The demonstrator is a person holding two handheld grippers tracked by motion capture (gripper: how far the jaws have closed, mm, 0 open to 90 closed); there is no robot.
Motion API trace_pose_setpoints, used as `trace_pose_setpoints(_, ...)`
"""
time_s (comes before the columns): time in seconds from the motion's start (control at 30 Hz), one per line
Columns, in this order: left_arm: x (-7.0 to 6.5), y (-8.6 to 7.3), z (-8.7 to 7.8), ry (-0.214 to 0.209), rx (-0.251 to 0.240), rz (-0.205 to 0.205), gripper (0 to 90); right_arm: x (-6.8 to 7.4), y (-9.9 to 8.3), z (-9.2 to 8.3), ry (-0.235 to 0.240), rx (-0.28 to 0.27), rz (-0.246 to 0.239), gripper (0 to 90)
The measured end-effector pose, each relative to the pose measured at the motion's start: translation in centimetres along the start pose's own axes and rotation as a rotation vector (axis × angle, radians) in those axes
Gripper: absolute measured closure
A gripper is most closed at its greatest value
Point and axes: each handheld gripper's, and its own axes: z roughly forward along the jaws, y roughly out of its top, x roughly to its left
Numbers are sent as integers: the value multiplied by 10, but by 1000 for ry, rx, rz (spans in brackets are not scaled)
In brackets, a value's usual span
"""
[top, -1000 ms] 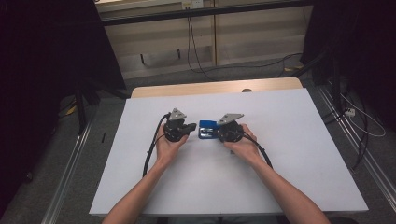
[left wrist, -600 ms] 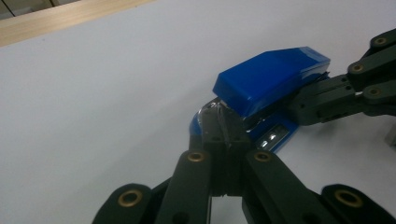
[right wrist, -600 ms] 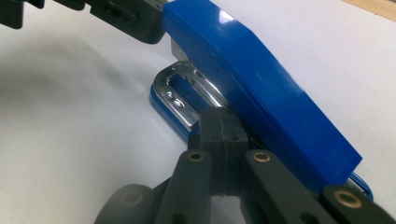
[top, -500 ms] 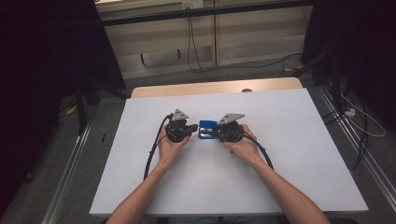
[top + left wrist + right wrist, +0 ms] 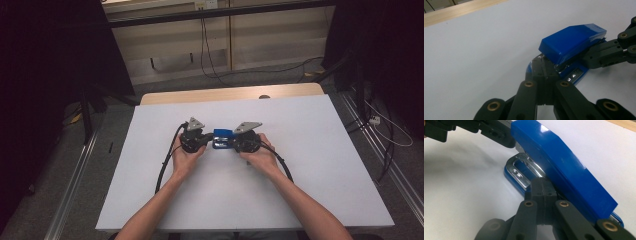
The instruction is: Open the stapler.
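Observation:
A blue stapler [image 5: 222,138] lies on the white table [image 5: 310,150], between my two grippers. My left gripper [image 5: 209,141] meets it from the left and my right gripper [image 5: 233,144] from the right. In the left gripper view the stapler's lid [image 5: 571,42] is tilted up; my left gripper [image 5: 544,72] is shut, its tips against the end of the base. The right gripper [image 5: 589,58] reaches in under the lid. In the right gripper view my right gripper [image 5: 543,186] is shut against the base beside the chrome plate [image 5: 521,172], under the lid [image 5: 564,167]. I cannot tell whether either pinches anything.
A wooden strip [image 5: 225,94] runs along the table's far edge. Black cables [image 5: 167,160] trail from both grippers across the table. The person's forearms [image 5: 165,210] come in from the near edge. Metal rails [image 5: 75,180] flank the table on both sides.

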Motion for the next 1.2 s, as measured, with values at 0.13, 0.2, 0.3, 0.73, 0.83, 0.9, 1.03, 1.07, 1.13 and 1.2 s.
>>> trace_pose_setpoints(0.13,1,1,0,-11,-8,-10,900,0,-2,0,-3,-13,2,900)
trace_pose_setpoints(0.2,1,2,1,-9,-10,-10,900,0,-2,0,-1,-12,4,900)
trace_pose_setpoints(0.3,2,2,0,-13,-13,-7,900,0,-2,0,-1,-12,5,900)
trace_pose_setpoints(0.73,1,7,-3,-23,-34,-17,900,0,-2,0,2,-12,0,900)
trace_pose_setpoints(0.83,0,8,-4,-22,-36,-9,900,-1,-2,0,4,-17,7,900)
trace_pose_setpoints(0.9,0,8,-4,-26,-36,-16,900,-2,-4,0,12,-26,27,900)
trace_pose_setpoints(1.03,-1,9,-5,-23,-38,-15,900,-1,-4,0,4,-25,10,900)
trace_pose_setpoints(1.07,-1,10,-5,-24,-42,-11,900,-1,-4,0,4,-25,11,900)
trace_pose_setpoints(1.13,-1,10,-5,-19,-43,-3,900,-2,-4,0,7,-25,18,900)
trace_pose_setpoints(1.2,-2,11,-5,-18,-44,-8,900,-2,-4,0,9,-25,24,900)
